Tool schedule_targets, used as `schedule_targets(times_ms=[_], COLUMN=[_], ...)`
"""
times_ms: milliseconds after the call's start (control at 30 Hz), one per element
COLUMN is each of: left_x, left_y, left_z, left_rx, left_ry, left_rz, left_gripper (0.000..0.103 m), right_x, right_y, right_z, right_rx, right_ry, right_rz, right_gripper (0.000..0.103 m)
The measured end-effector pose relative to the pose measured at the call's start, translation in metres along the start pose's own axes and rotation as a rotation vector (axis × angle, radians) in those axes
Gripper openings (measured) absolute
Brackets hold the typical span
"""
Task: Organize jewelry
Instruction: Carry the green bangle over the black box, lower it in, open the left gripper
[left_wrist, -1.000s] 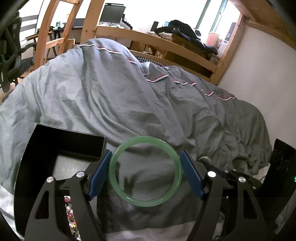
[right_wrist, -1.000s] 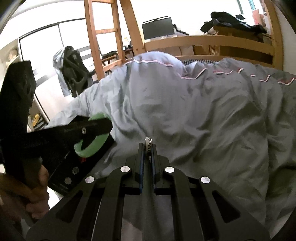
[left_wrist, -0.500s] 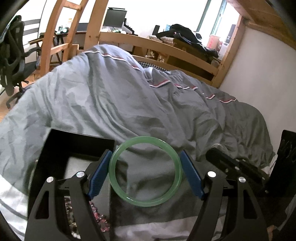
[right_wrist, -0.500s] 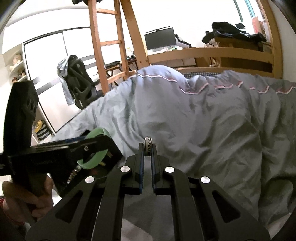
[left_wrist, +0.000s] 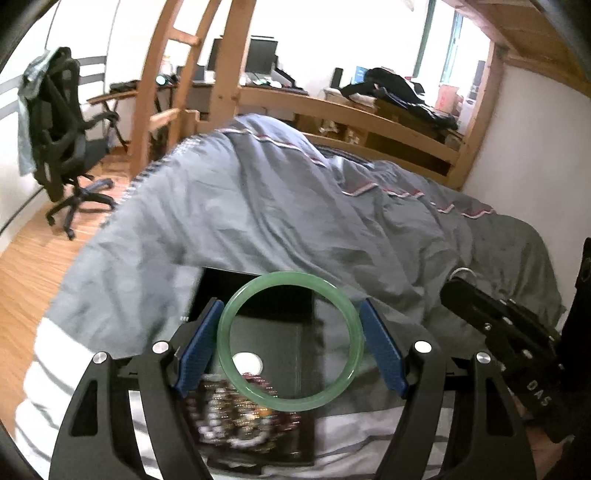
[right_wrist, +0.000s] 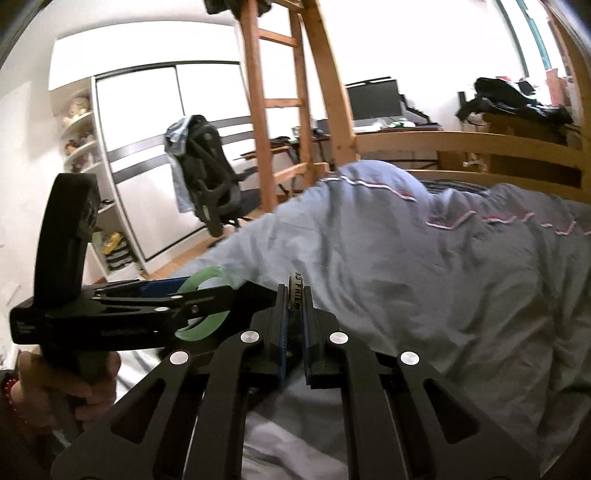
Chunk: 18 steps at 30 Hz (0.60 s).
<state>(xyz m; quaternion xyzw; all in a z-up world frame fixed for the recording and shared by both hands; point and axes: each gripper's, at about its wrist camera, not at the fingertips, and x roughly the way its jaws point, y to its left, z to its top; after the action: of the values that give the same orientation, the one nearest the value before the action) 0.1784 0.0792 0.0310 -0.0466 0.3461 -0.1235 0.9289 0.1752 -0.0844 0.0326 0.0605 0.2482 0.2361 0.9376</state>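
My left gripper (left_wrist: 290, 341) is shut on a green jade bangle (left_wrist: 334, 397), held between its blue pads above an open black jewelry box (left_wrist: 255, 291) on the grey duvet. The box holds a heap of beaded jewelry (left_wrist: 236, 417) and a small white disc (left_wrist: 247, 363). My right gripper (right_wrist: 295, 291) is shut on a silver ring (right_wrist: 295, 286) with engraved letters, held edge-on above the duvet. In the right wrist view the left gripper (right_wrist: 207, 299) with the bangle (right_wrist: 207, 275) is at the left. In the left wrist view the right gripper (left_wrist: 461, 280) is at the right.
A grey duvet (left_wrist: 295, 221) covers the bed, with a wooden frame and ladder (left_wrist: 162, 85) behind. An office chair (left_wrist: 62, 136) stands on the wood floor at the left. A white wall (left_wrist: 535, 155) borders the bed on the right.
My left gripper has swung left with the bangle, so the box now lies directly under it. My right gripper has turned left too, still holding the ring.
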Motion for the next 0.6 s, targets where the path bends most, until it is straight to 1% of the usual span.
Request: schedule_targets(times_ms=[100,333,433,500,600], left_x=[-0.011,-0.023,-0.026,-0.026,-0.023], left_y=[0.01,0.038,0.048,0.054,0.062], left_z=[-0.002,-0.002,-0.005,-0.007,-0.011], left_rx=[0.012,-0.004,-0.013,0.001,-0.014], left_ry=[-0.007,-0.009,-0.003,-0.002,0.011], left_rz=[0.029,0.06,0.044,0.042,-0.011], left_gripper=[0.074,0.074,0.074,0.074,0.074], right_x=[0.005,0.019,0.024,0.031,0.04], right_y=[0.013,0.043,0.051,0.055,0.06], right_z=[0.0,-0.005,-0.009,-0.014,-0.021], right_rx=[-0.003,-0.046,-0.052,-0.06,-0.074], right_ry=[0.005,0.036,0.052,0.072,0.104], right_rz=[0.046,0.096,0.112,0.121,0.126], right_gripper=[0.008,0.007,0.007,0.008,0.008])
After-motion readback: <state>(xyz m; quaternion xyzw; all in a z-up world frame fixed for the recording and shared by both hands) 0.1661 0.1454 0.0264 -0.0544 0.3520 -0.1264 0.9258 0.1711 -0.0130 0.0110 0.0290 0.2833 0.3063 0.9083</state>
